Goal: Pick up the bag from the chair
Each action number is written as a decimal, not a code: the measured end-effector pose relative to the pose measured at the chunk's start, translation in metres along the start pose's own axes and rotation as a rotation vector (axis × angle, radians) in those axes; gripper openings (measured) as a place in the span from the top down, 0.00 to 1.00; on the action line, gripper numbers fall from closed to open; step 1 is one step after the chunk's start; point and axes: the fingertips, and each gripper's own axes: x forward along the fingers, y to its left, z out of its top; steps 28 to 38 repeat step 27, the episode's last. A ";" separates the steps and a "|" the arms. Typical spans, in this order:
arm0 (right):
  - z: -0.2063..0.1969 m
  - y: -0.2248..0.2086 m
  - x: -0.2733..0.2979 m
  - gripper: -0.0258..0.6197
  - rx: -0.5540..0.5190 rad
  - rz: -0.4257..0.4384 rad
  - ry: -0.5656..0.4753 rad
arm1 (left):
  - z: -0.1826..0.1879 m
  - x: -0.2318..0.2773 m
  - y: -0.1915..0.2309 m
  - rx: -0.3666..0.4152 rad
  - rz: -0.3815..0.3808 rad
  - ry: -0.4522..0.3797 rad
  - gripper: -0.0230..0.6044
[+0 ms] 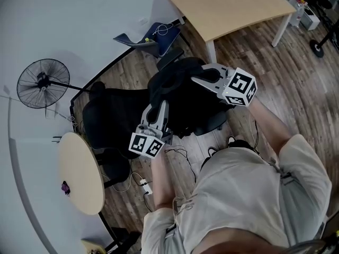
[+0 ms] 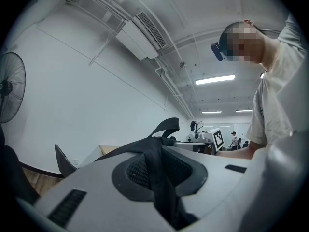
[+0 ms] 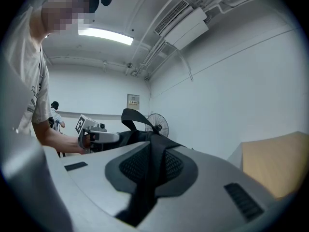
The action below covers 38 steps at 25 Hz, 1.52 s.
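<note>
In the head view a black bag (image 1: 183,97) hangs between my two grippers, over the black office chair (image 1: 108,118); whether it still touches the seat is hidden. My left gripper (image 1: 159,109) grips the bag's left side and my right gripper (image 1: 200,79) its upper right. In the left gripper view a black bag strap (image 2: 155,170) runs pinched between the shut jaws, with a loop of strap (image 2: 166,125) rising beyond. The right gripper view shows another black strap (image 3: 153,170) clamped in its jaws, and the left gripper (image 3: 96,137) lies opposite.
A light wooden table (image 1: 228,4) stands at the far right, with a blue item (image 1: 151,38) on the floor beside it. A standing fan (image 1: 42,83) and a small round table (image 1: 79,173) are at the left. Cables and a power strip (image 1: 143,184) lie by the chair.
</note>
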 end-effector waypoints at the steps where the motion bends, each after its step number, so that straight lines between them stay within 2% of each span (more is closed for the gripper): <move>1: -0.001 0.000 0.000 0.91 -0.002 0.000 0.001 | -0.001 0.000 0.000 -0.003 0.000 0.000 0.87; 38: 0.002 -0.002 0.003 0.92 -0.019 -0.006 0.002 | 0.002 0.001 0.003 0.017 -0.013 0.010 0.87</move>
